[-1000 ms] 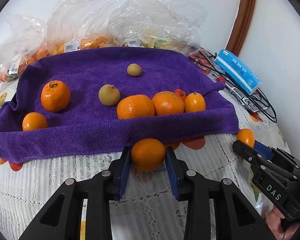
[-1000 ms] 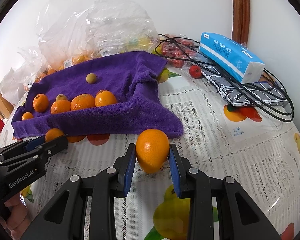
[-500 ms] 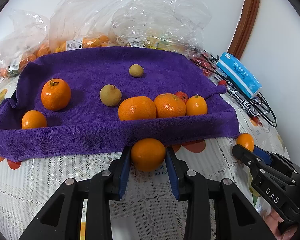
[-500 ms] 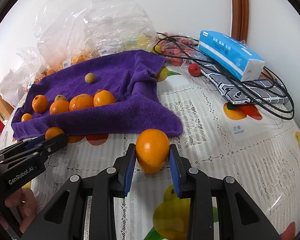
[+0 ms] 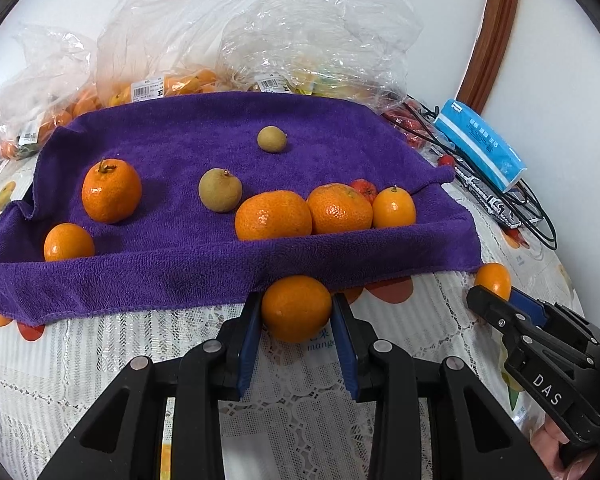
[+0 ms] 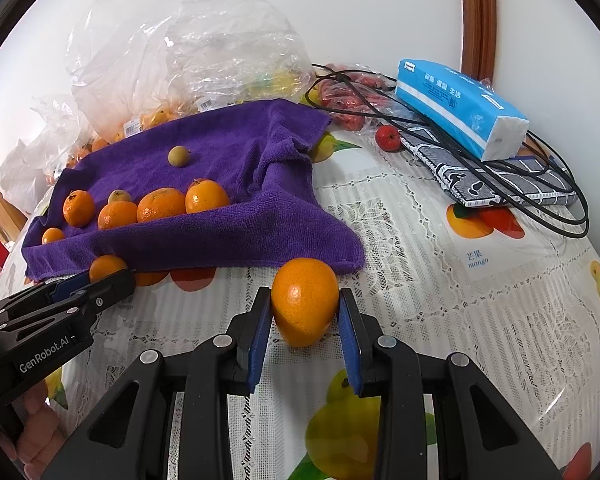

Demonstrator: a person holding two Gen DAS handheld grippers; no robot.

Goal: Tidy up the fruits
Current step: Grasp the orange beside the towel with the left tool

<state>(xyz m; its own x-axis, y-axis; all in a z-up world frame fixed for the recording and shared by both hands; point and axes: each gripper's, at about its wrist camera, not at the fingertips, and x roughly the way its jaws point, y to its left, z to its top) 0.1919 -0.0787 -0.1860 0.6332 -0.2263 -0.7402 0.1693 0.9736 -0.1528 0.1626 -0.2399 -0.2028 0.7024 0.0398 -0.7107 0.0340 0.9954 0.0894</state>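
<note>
both claws grip: my left gripper (image 5: 296, 316) clamps an orange (image 5: 296, 307) at the purple towel's (image 5: 180, 272) front edge, my right gripper (image 6: 305, 322) clamps another orange (image 6: 305, 300) near its corner.

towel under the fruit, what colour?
Purple: the terry-cloth towel is one solid colour with no pattern. It shows best in the left wrist view.

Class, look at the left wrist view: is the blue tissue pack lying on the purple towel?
No. The blue tissue pack lies off the purple towel, to its right, on black cables.
</note>
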